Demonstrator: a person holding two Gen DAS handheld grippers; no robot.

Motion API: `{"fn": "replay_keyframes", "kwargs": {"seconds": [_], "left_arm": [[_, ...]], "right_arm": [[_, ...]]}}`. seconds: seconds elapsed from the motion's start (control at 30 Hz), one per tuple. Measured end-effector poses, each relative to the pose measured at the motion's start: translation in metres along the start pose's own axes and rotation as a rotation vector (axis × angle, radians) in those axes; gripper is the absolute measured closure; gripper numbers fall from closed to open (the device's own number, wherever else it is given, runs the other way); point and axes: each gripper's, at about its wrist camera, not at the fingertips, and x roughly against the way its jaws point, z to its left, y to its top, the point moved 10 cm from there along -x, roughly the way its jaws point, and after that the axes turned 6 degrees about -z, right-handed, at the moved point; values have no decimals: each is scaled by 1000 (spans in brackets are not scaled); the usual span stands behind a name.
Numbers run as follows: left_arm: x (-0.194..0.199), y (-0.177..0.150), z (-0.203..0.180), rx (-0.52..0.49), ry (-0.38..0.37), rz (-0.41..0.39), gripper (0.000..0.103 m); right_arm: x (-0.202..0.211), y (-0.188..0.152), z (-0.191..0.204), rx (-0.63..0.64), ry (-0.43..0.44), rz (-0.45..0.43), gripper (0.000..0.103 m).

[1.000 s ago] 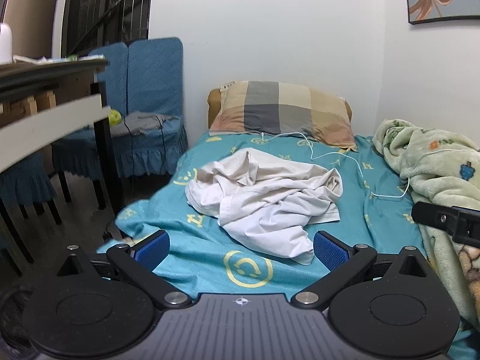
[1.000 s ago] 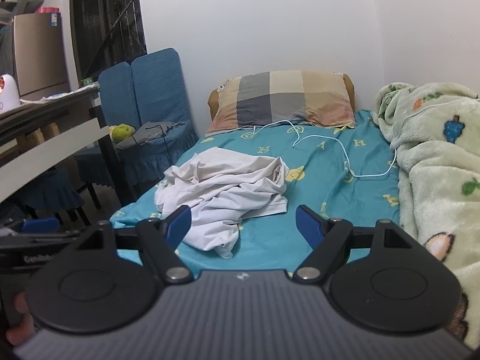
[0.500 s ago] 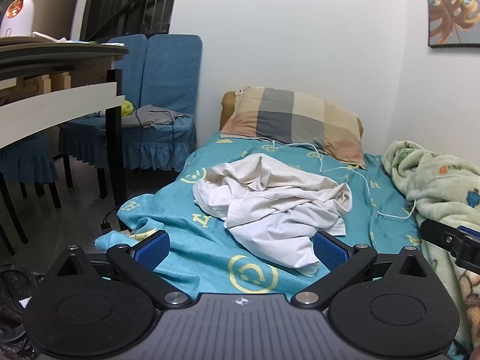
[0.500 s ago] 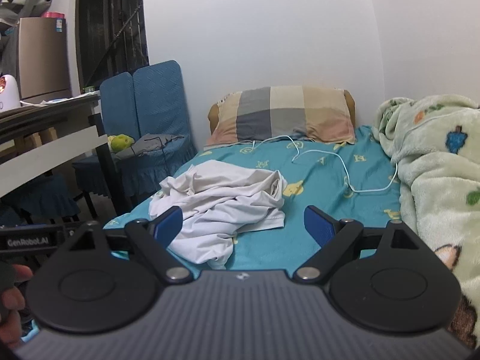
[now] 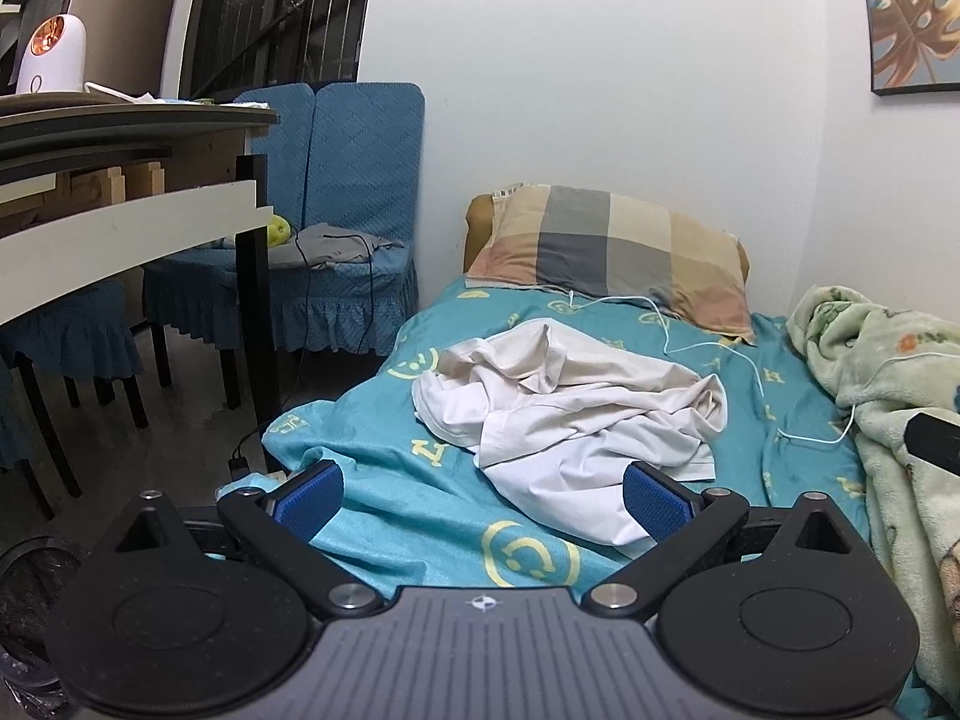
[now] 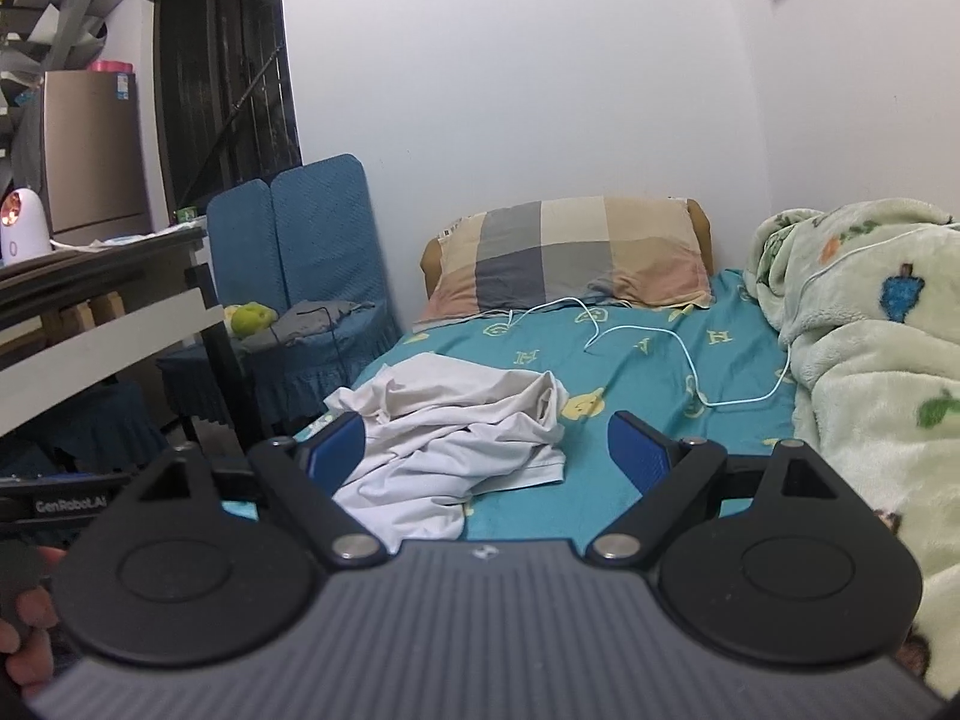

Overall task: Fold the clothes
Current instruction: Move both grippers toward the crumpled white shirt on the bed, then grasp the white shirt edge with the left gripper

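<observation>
Nearest, the left gripper [image 5: 480, 495] and the right gripper [image 6: 487, 450] both hover with jaws spread wide, grasping nothing. Just beyond them a white garment [image 5: 570, 414] lies crumpled in a heap on the teal bedsheet [image 5: 384, 480], untouched. Farther back rests a checked pillow [image 5: 612, 252]. Folding appears not yet begun.

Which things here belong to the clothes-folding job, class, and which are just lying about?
For the job:
- crumpled white garment
- left hand-held gripper, open
- right hand-held gripper, open
- teal bedsheet, the folding surface

Just lying about:
- checked pillow
- white cable
- green fleece blanket
- blue chairs
- grey cloth on a chair
</observation>
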Motion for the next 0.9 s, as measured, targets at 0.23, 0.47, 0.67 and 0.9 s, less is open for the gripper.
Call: {"fn": "replay_keyframes", "kwargs": {"seconds": [0.23, 0.47, 0.67, 0.9], "left_arm": [[-16, -1, -3, 21, -21, 47, 6], [-46, 14, -8, 46, -58, 75, 10], [-98, 17, -19, 25, -86, 113, 10], [-178, 5, -26, 74, -126, 192, 13]], "right_arm": [[3, -2, -12, -46, -4, 22, 14], [6, -3, -16, -68, -14, 13, 14], [4, -5, -15, -70, -17, 15, 14], [-13, -20, -14, -64, -44, 52, 14]]}}
